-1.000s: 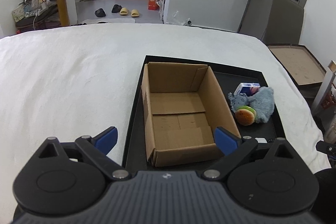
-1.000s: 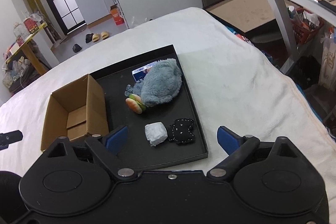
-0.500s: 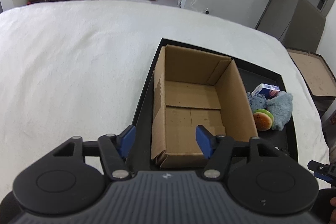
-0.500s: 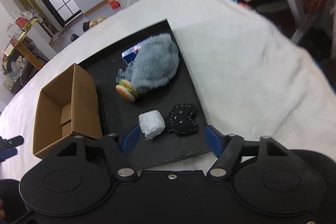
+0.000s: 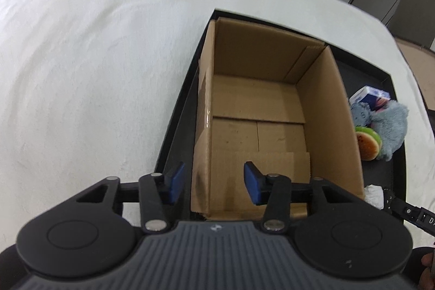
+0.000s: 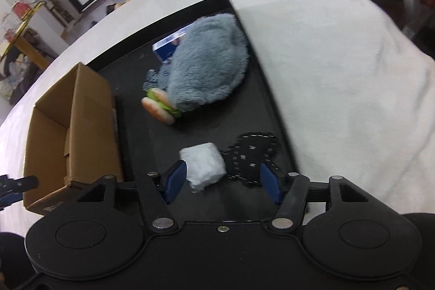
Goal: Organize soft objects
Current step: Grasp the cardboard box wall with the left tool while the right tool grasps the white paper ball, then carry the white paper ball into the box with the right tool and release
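No readable writing. Right gripper [image 6: 221, 181] is closing round a white wad [image 6: 204, 166] (crumpled); left gripper [image 5: 212, 182] is closing astride the box [image 5: 330, 110] wall, neither gripping yet.

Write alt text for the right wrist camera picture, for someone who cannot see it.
A black claw with blue pads, jaws just narrowed, hangs open over a white wrapped bundle and a black stitched fabric piece on a black tray. Beyond lie a grey plush toy with a toy burger; an empty cardboard box stands left.
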`<state>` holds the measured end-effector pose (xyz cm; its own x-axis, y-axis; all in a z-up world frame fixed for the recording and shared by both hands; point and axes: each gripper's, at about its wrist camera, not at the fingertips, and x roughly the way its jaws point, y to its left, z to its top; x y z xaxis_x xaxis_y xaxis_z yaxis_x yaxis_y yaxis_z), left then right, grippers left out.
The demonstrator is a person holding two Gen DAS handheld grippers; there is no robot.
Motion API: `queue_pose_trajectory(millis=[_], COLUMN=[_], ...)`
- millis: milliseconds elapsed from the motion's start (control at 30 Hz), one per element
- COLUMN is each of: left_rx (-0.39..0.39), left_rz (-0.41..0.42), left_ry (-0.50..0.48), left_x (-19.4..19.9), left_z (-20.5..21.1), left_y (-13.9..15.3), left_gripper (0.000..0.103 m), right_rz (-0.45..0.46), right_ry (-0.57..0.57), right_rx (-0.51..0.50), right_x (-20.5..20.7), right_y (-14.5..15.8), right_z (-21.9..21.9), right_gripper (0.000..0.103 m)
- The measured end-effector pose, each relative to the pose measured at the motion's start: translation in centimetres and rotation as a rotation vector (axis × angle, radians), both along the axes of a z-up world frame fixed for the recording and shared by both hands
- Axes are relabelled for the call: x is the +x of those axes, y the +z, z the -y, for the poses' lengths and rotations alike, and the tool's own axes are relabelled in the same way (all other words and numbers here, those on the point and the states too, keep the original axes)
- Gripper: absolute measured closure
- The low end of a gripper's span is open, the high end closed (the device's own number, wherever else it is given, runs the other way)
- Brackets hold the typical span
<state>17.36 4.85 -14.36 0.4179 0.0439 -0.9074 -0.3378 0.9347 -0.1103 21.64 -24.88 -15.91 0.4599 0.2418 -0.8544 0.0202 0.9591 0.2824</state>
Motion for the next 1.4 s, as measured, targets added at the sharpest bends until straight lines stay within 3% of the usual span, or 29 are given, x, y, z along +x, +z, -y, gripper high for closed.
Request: queue_pose_trajectory(millis=[167,367,400,433,767,1400], left_rx=[0.043,0.076,0.071,0.062,0.074,0.037], left_rz=[-0.039,-0.065,-0.069,-0.070,-0.017,0.015], left_ry=[-0.024,-0.015,-0.016,-0.017,-0.055,-0.079], left_x=[0.7,0.7,0.6,0.7,-0.3,-0.7], left_z=[1.0,1.0,0.9,0.8,1.1,0.7], left_y=[-0.8,-1.2,-1.3,-1.3,-0.4,0.0], left_gripper=[0.067,0.085,0.092,0.093,0.092,0.090], right_rz=[-0.019,-0.041,-0.049,-0.055,0.012,0.159], right_ry=[0.056,0.086,0.090,0.094,0.096,0.140], right_rx=[-0.004,-0.029,-0.037,-0.051,-0.081,-0.059], right_x=[0.8,1.1,1.2,1.2,0.2,-1.0], right_y=[-0.9,-2.2,-2.4,-2.7,-1.3,7.2], right_z=[-1.5,-2.8,-3.1,-3.4,-4.3,-8.1], right_gripper=[0.052,0.056,0.058,0.065,0.068,0.068])
